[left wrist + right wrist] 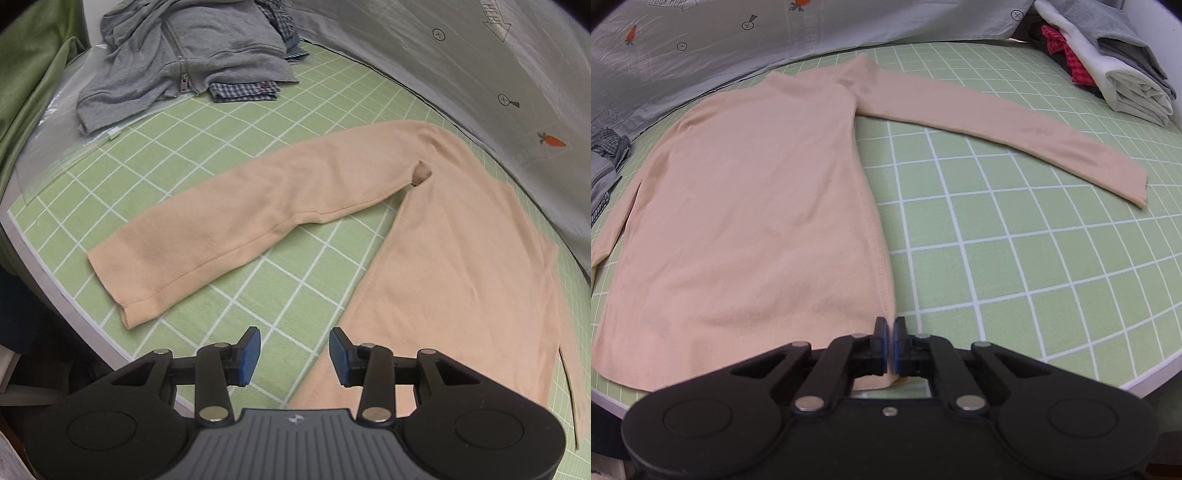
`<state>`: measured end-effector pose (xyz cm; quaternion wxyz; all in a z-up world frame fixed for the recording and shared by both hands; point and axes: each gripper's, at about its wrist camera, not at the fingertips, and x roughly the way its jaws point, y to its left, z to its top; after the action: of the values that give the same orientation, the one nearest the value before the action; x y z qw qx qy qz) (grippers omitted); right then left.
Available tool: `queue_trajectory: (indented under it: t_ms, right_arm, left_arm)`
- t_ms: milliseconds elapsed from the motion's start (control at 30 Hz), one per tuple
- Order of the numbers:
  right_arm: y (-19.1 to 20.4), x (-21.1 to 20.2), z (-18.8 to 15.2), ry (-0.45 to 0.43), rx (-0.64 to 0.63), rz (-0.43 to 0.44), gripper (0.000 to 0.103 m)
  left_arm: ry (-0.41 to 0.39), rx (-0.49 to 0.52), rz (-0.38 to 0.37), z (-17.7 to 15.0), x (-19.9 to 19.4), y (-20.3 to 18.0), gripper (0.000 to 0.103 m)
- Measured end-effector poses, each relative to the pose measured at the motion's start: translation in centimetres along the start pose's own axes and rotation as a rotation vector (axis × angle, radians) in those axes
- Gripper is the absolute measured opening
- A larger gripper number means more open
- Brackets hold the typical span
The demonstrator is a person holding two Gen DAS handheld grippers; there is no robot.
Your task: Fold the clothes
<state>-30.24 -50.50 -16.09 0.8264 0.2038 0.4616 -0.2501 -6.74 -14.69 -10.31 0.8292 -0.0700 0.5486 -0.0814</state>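
A peach long-sleeved top lies flat on the green checked mat, its left sleeve stretched out to the left. My left gripper is open and empty, above the mat beside the top's lower left hem. In the right wrist view the same top lies spread out, with its right sleeve reaching to the right. My right gripper is shut at the top's lower right hem corner; whether cloth is pinched between the pads cannot be told.
A grey zip hoodie lies crumpled on checked garments at the far left. Folded clothes are stacked at the far right. A grey printed sheet borders the mat's far side. The mat's near edge drops off.
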Motion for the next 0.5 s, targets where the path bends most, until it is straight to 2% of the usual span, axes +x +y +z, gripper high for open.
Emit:
queue_trajectory:
  t_ms: [67,133,167,233,300,500]
  right_arm:
    - [-0.1,0.0,0.0,-0.002,-0.01,-0.015,0.009]
    - [-0.1,-0.1,0.2,-0.01,-0.016,-0.047,0.041]
    - [-0.1,-0.3,0.2,-0.023,-0.017,-0.063,0.049]
    - [-0.2,-0.8,0.4,-0.058,-0.009,-0.095,0.076]
    - [-0.3,-1.0,0.9,-0.093,0.0,-0.111,0.085]
    - [-0.2,0.3,4.8,-0.143,0.035,-0.11,0.091]
  left_arm:
    - [0.004,0.021,0.003,0.0,0.1,-0.8,0.051]
    - [0.002,0.026,0.009,0.1,0.2,-1.3,0.057]
    - [-0.001,0.026,0.013,0.2,0.2,-1.4,0.059]
    - [-0.008,0.025,0.021,0.4,0.1,-1.5,0.063]
    - [-0.014,0.02,0.027,0.7,-0.1,-1.3,0.065]
    - [-0.018,-0.03,0.068,3.0,0.5,-0.1,0.07]
